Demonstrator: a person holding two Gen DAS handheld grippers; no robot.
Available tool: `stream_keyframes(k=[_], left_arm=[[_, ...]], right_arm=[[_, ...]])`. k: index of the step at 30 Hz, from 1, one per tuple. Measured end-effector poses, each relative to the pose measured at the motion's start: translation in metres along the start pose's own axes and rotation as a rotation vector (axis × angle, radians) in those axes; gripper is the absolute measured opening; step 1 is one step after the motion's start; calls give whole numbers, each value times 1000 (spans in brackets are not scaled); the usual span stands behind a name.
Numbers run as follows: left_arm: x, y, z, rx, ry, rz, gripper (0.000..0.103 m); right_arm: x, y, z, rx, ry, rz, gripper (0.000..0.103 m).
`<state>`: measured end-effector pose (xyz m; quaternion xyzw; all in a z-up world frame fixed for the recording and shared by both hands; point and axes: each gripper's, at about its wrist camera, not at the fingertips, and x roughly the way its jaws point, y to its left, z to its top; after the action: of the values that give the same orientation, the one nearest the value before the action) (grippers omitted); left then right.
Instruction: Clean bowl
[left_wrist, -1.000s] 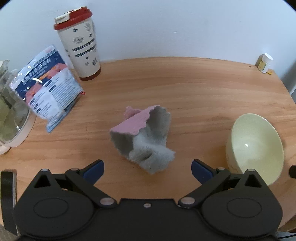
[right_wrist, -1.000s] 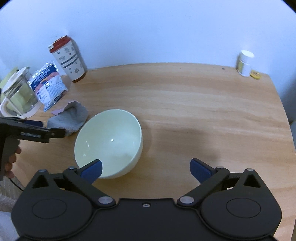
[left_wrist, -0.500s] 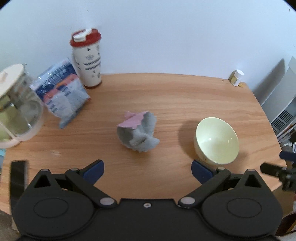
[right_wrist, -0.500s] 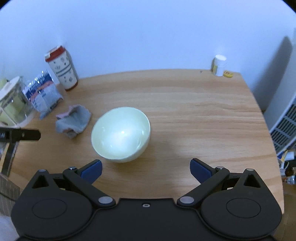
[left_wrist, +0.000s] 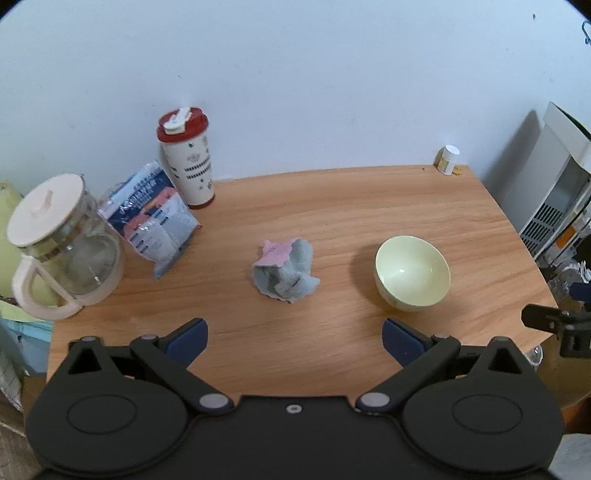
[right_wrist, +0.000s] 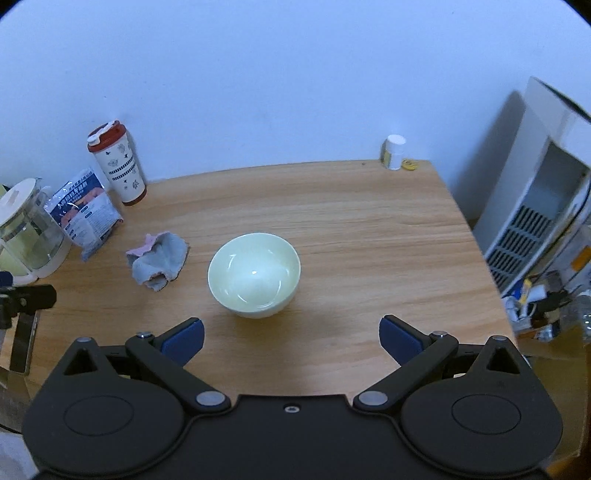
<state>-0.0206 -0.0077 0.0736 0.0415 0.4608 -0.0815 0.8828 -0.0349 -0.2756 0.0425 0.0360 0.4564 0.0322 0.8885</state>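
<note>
Left wrist view: the left tool (left_wrist: 293, 338) fills the lower frame, its blue fingers wide apart and holding nothing, raised above the near edge of the bench (left_wrist: 369, 206). The cloth (left_wrist: 284, 271), grey with a pink side, lies crumpled at centre frame, directly ahead between the fingers. The bowl (left_wrist: 412, 272) stands upright at centre right, apart from the cloth. A jug (left_wrist: 62, 243), packet (left_wrist: 155, 218) and tumbler (left_wrist: 186, 158) crowd the left.

Right wrist view: the right tool (right_wrist: 291, 338) is likewise spread and empty, low in the frame. The bowl (right_wrist: 254, 275) sits just left of centre, nearer its left finger; the cloth (right_wrist: 158, 260) lies further left.

The step in hand looks like fetching the cloth. To do it well, the left tool should drop straight over the heap's thickest fold and pinch deep, so that a good wad hangs out for wiping. The right should shift left to centre on the bowl's rim and steady it before any rubbing starts.
</note>
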Motion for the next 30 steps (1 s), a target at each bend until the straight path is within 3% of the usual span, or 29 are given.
stream_keyframes(k=[10, 15, 30], left_arm=[[-15, -10, -9, 2, -12, 21, 103], [-13, -17, -12, 14, 2, 23, 103], [-11, -25, -15, 21, 11, 33, 103]], right_arm=[[-25, 9, -2, -7, -48, -19, 103], [-19, 14, -10, -15, -11, -10, 103], [-22, 12, -12, -25, -18, -14, 103]])
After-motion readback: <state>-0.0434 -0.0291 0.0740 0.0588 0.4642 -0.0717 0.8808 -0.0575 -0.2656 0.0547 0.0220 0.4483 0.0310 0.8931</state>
